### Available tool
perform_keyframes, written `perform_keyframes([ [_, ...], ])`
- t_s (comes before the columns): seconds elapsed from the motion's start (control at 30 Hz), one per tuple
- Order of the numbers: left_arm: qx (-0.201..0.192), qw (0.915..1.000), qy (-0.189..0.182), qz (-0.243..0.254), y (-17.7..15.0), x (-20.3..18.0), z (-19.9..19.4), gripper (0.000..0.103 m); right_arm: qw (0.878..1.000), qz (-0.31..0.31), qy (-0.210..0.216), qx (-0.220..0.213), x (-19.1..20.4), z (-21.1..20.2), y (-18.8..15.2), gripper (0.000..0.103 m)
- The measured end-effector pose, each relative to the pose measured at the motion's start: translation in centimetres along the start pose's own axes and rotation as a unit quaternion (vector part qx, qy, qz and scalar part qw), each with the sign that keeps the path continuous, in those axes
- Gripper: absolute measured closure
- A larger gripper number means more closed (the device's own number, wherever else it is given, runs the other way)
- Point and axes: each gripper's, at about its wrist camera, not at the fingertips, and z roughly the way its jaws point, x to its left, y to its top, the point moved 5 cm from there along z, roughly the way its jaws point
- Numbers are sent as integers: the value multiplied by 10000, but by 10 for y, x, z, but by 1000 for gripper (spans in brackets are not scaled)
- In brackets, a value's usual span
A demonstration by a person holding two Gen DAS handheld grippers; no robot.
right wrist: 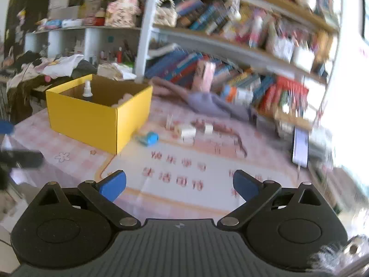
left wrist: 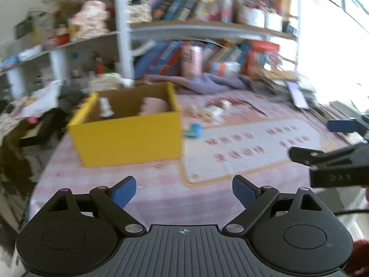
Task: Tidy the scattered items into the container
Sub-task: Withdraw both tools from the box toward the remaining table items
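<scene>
Two grippers hover above the table, both with jaws spread wide and nothing between them: the left gripper and the right gripper. A yellow box stands near the table's left edge, open-topped, with a white spray bottle upright inside and something pink beside it. Just beside the box's right corner lies a small blue item. Further right, a blurred cluster of small pale pieces lies scattered toward the far edge, near a grey cloth
</scene>
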Motion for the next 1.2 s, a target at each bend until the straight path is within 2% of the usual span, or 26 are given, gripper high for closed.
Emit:
perform_keyframes([
  [0.1, 65, 9994, -272, 226, -1, -18, 5, 11, 9980, 538, 15, 322, -15, 0, -12, 4],
  [0.27, 219, 9971, -572, 443, 1, -43, 19, 11, 9960, 703, -237, 494, -34, -1, -22, 5],
  [0.53, 79, 9921, -965, 800, 13, -77, 33, 11, 9931, 872, -506, 600, -65, 2, -28, 5],
  [0.8, 83, 9918, -1003, 790, 27, -88, 56, 11, 9931, 834, -522, 642, -84, 17, -25, 6],
  [1.03, 76, 9931, -823, 828, 38, -87, 74, 11, 9942, 765, -343, 681, -91, 48, -13, 7],
  [1.2, 109, 9943, -824, 663, 47, -85, 96, 11, 9942, 630, -199, 849, -94, 77, -7, 15],
])
